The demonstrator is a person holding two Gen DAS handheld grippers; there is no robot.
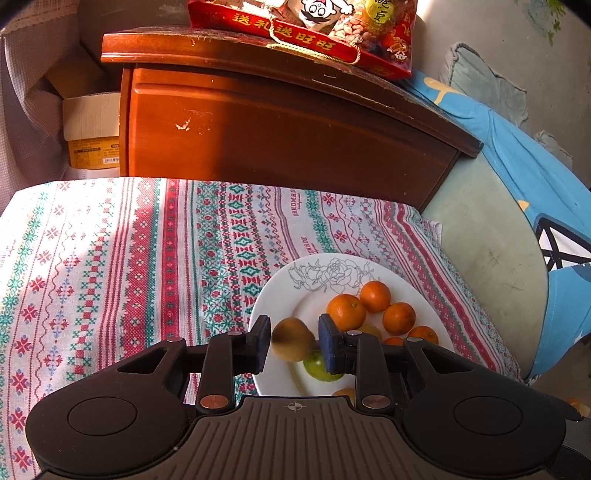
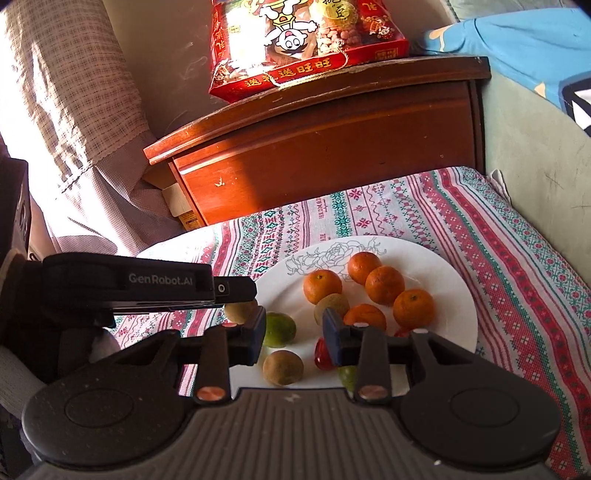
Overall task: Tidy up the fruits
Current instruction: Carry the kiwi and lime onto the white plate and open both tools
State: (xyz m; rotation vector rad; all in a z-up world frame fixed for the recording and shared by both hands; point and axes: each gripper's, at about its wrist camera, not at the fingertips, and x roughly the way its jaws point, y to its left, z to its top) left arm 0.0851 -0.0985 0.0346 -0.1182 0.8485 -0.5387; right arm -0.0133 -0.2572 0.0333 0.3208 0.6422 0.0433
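Observation:
A white plate (image 1: 280,291) (image 2: 454,280) with a rose drawing holds several oranges (image 1: 346,312) (image 2: 322,286), brown kiwis (image 2: 283,367), green citrus (image 2: 277,329) and something red (image 2: 322,355). My left gripper (image 1: 293,345) is open above the plate's left edge; a blurred brown kiwi (image 1: 293,339) sits between its fingers, with a gap on each side. That gripper also shows from the side in the right wrist view (image 2: 236,290), a kiwi (image 2: 238,310) under its tip. My right gripper (image 2: 293,338) is open and empty over the plate's near part.
The plate rests on a red-and-green patterned cloth (image 1: 110,277). Behind stands a wooden cabinet (image 1: 277,129) with a red snack bag (image 1: 314,29) on top. A cardboard box (image 1: 92,133) lies at left, blue bedding (image 1: 517,155) at right.

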